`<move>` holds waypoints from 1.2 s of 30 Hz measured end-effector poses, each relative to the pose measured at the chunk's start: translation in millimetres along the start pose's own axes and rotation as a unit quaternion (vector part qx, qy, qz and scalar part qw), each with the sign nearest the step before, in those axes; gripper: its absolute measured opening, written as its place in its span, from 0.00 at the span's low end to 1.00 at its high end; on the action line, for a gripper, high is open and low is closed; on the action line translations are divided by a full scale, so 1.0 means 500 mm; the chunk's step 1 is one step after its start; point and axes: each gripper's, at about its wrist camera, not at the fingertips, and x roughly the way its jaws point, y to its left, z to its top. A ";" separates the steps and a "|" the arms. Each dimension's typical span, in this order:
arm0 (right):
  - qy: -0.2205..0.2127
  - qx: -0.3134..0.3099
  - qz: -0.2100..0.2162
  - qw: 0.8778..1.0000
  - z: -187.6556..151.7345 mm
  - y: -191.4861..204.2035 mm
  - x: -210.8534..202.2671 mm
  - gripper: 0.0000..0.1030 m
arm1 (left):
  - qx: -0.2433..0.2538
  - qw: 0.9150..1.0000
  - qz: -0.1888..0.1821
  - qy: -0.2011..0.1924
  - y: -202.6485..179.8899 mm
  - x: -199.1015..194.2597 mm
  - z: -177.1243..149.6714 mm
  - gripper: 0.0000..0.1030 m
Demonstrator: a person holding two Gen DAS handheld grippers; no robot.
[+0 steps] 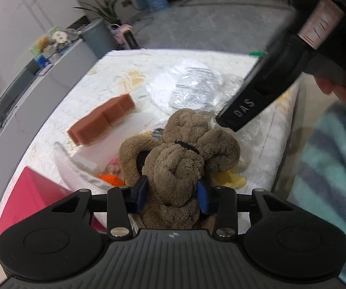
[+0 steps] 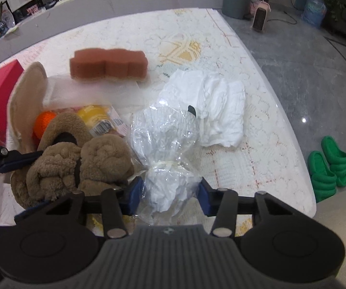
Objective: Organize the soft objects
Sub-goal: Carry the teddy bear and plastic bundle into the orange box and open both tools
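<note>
Left wrist view: my left gripper [image 1: 174, 192] clamps the brown plush [image 1: 180, 151].
Right wrist view: my right gripper [image 2: 171, 192] pinches the plastic bag [image 2: 170, 144].
Open room: bare table [image 2: 257, 159] at right, up to its edge.

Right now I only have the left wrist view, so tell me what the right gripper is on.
Observer: The right gripper has its blue pads pressed on the tied-off end of the clear plastic bag.
Operator: Tell me what is inside it.
Observer: Crumpled white material; a pale tie cinches the bag just above the pads.
Operator: Name anything lying off the table on that side.
Observer: A pair of green slippers lies on the grey floor.
</note>
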 end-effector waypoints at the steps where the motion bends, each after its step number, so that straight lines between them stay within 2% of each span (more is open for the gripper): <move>1: -0.005 -0.001 -0.002 1.000 -0.002 0.000 -0.010 0.46 | -0.012 1.000 0.000 -0.005 0.002 -0.012 -0.001 0.46; 4: -0.025 -0.005 -0.004 1.000 -0.011 0.002 -0.042 0.46 | -0.070 0.997 -0.006 -0.008 0.011 -0.050 -0.002 0.46; 7: -0.042 0.000 0.000 0.999 -0.022 0.009 -0.075 0.46 | -0.133 0.991 0.004 -0.017 0.013 -0.094 -0.010 0.46; 11: -0.069 0.008 0.009 0.998 -0.046 0.036 -0.123 0.46 | -0.216 0.976 0.011 -0.035 0.021 -0.153 -0.040 0.46; 14: -0.085 0.017 0.020 0.996 -0.070 0.063 -0.152 0.46 | -0.264 0.963 0.035 -0.048 0.024 -0.198 -0.074 0.46; 21: -0.115 0.023 0.066 0.991 -0.126 0.149 -0.210 0.46 | -0.369 0.921 0.100 -0.076 0.057 -0.302 -0.167 0.46; 25: -0.128 0.012 0.106 0.986 -0.142 0.211 -0.235 0.46 | -0.404 0.896 0.160 -0.093 0.082 -0.365 -0.224 0.46; 27: -0.132 0.007 0.131 0.983 -0.143 0.244 -0.248 0.46 | -0.424 0.882 0.177 -0.104 0.100 -0.393 -0.248 0.46; 28: -0.135 0.001 0.140 0.981 -0.143 0.260 -0.254 0.46 | -0.439 0.872 0.185 -0.110 0.113 -0.408 -0.263 0.46; 31: -0.141 -0.021 0.165 0.976 -0.136 0.317 -0.271 0.46 | -0.461 0.853 0.213 -0.119 0.146 -0.435 -0.298 0.46; 33: -0.137 -0.025 0.197 0.970 -0.124 0.353 -0.279 0.46 | -0.472 0.841 0.237 -0.120 0.166 -0.445 -0.316 0.46; 36: -0.136 -0.050 0.222 0.964 -0.102 0.416 -0.286 0.46 | -0.505 0.820 0.241 -0.121 0.219 -0.464 -0.350 0.46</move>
